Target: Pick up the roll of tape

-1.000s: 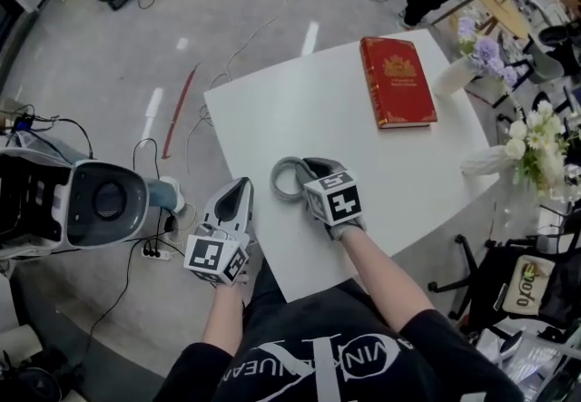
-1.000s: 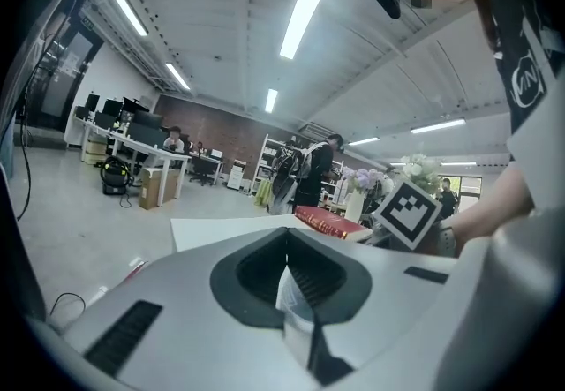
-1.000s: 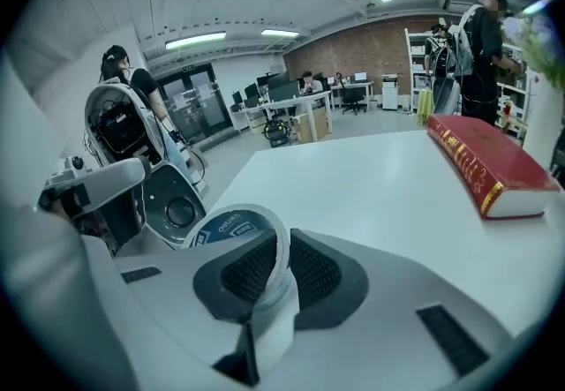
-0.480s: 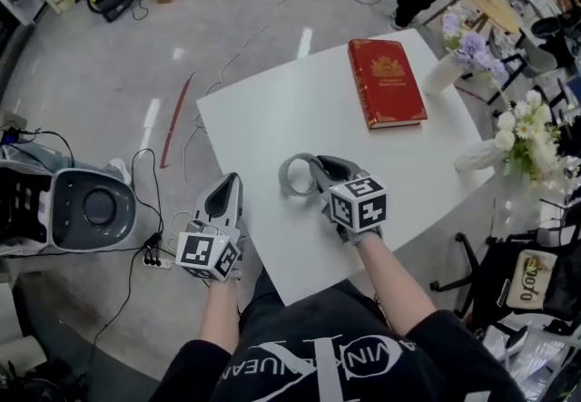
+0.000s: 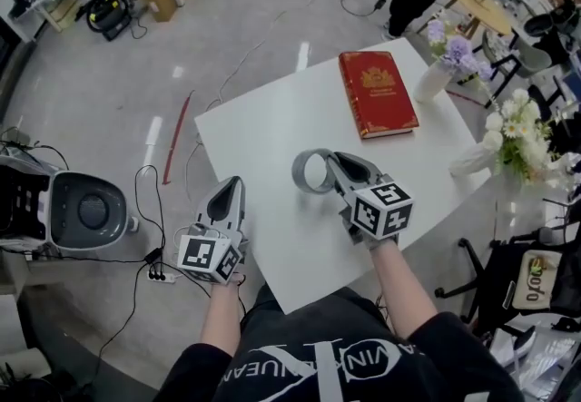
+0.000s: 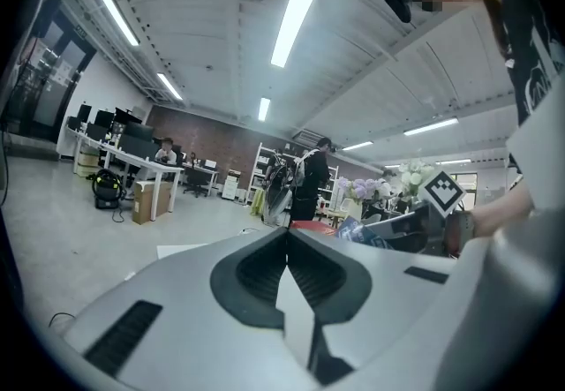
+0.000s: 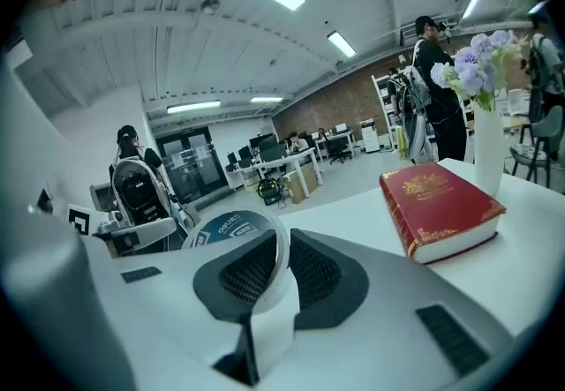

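Now | right gripper [image 5: 333, 161] fingers clamp roll of tape [image 7: 231, 227] | left gripper [image 5: 234, 185] fingers together | vase [image 5: 428, 81] holds flowers [image 5: 457, 48]

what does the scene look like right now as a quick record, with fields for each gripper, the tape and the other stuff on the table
right gripper: shut on the band of the roll of tape
roll of tape: on edge in the jaws, over the table
left gripper: shut, empty, beside the table's near left edge
red book: flat, far side of the table
vase of flowers: right of the book
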`<action>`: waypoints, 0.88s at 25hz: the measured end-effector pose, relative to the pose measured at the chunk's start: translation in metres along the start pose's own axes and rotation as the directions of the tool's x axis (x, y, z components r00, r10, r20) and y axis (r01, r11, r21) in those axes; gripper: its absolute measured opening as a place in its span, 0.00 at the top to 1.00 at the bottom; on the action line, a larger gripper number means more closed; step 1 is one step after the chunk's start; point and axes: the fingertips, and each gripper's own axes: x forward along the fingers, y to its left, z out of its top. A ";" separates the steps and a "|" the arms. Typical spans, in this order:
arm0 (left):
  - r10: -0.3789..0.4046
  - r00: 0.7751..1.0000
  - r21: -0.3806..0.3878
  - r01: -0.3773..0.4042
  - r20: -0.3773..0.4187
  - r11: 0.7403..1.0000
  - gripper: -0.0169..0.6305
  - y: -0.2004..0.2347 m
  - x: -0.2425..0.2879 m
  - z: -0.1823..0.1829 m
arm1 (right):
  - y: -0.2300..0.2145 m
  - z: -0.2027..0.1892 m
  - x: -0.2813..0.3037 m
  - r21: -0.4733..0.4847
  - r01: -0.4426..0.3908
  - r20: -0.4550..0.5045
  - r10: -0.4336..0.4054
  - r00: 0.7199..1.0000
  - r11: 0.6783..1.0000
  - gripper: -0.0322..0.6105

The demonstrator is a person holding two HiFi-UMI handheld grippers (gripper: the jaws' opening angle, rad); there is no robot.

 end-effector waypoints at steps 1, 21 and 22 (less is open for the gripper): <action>-0.003 1.000 0.004 0.003 0.003 1.000 0.97 -0.001 0.001 0.003 | -0.001 0.005 -0.003 -0.002 0.001 0.015 -0.001 1.000 1.000 0.85; 0.011 0.997 0.049 -0.014 0.074 0.999 0.97 -0.001 -0.002 0.053 | 0.024 0.078 -0.033 -0.060 -0.093 0.235 0.104 0.966 0.994 0.85; 0.013 0.997 0.048 -0.017 0.078 0.999 0.97 -0.001 -0.002 0.055 | 0.026 0.081 -0.033 -0.069 -0.097 0.243 0.111 0.964 0.993 0.85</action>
